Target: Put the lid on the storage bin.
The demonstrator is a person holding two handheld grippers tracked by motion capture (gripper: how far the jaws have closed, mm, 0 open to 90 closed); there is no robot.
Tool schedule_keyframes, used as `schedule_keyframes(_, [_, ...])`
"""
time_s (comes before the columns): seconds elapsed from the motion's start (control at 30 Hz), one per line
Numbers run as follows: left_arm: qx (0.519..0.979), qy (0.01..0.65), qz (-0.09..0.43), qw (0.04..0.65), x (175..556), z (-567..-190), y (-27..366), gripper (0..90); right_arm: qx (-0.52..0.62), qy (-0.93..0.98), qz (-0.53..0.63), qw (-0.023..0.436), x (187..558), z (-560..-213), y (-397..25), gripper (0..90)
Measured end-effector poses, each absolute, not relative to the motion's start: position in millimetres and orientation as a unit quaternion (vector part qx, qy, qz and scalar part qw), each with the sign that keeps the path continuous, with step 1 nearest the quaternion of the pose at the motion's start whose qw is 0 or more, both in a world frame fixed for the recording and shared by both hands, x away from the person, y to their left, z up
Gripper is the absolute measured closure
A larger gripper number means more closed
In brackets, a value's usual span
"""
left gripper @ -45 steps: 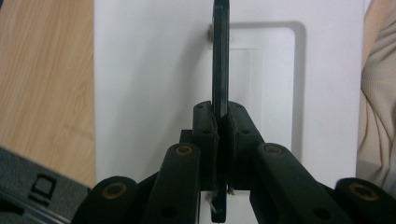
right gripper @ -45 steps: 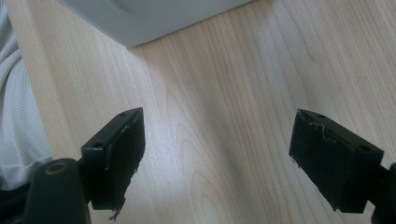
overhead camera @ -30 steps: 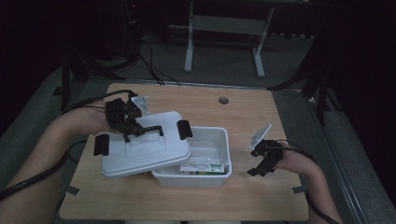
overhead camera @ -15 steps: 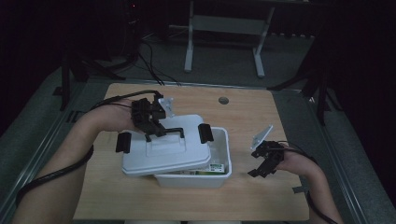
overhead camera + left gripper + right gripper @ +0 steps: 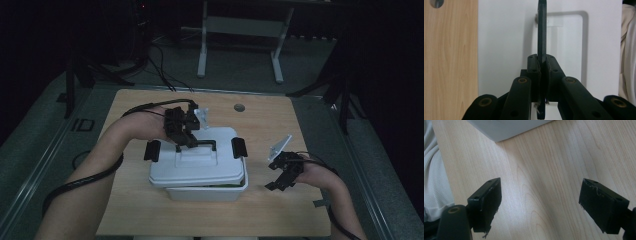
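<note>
Table: wooden, unchanged. Box: white, at table centre. Lid: a second ago it hung off toward the box's 9 o'clock side; it now sits over the box, nearly square, black latches out at 9 and 3 o'clock. I judge closing is almost done, pending seating and latching. My left gripper stays clamped on the lid's black handle. My right gripper, at the box's 3 o'clock, idles with jaws wide, holding nothing.

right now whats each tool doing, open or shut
Left tool: shut on the black handle of the white lid.
Right tool: open, holding nothing, above the table.
</note>
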State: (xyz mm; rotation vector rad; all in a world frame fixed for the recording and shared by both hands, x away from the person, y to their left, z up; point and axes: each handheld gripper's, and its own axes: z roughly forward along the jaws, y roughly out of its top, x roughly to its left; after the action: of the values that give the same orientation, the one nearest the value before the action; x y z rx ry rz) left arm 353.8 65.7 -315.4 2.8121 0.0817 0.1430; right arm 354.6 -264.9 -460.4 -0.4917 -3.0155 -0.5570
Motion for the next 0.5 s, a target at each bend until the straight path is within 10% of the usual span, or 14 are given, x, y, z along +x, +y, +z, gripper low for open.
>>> schedule_keyframes(0.5, [0.989, 0.009, 0.04, 0.141, 360, -338, 37, 84.2, -0.16, -0.971, -0.179, 0.021, 353, -463, -269, 17.9])
